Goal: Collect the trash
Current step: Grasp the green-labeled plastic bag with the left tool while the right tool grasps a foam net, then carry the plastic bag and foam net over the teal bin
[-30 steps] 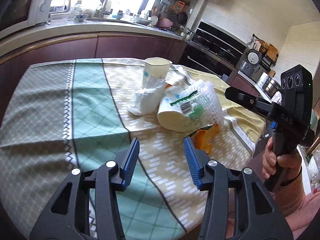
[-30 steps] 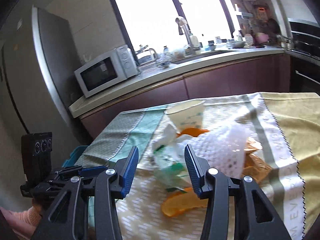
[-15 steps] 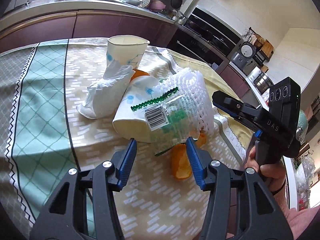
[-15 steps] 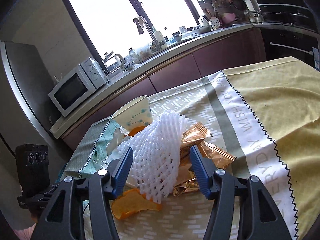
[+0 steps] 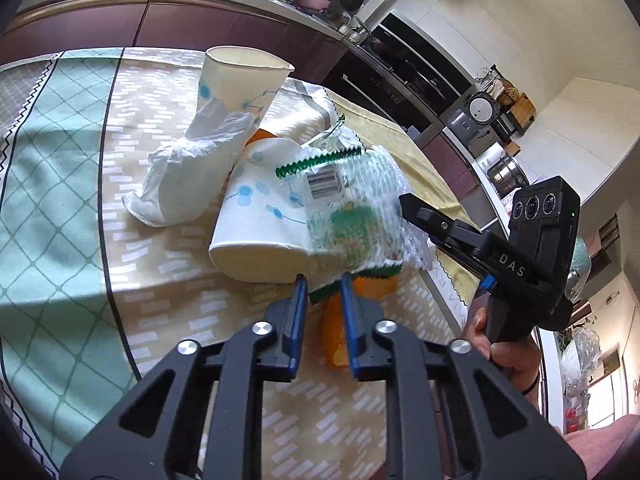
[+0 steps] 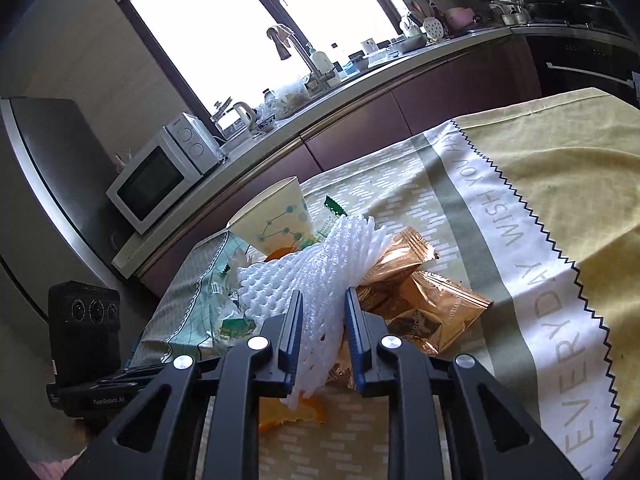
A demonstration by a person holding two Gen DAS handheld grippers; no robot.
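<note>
One patterned tablecloth [image 6: 552, 208] covers the table beside a kitchen counter [image 6: 360, 80].

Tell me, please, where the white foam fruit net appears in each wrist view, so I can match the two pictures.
Left wrist view: the white foam fruit net lies right of centre, behind the clear green-edged wrapper.
Right wrist view: the net fills the centre, running down between the right hand-held gripper fingers.
Shared landmark: the upright paper cup.

Black two-finger left gripper [image 5: 323, 280] with blue pads and silver screws; matching right gripper [image 6: 320, 298]; a third housing marked "DAS".
</note>
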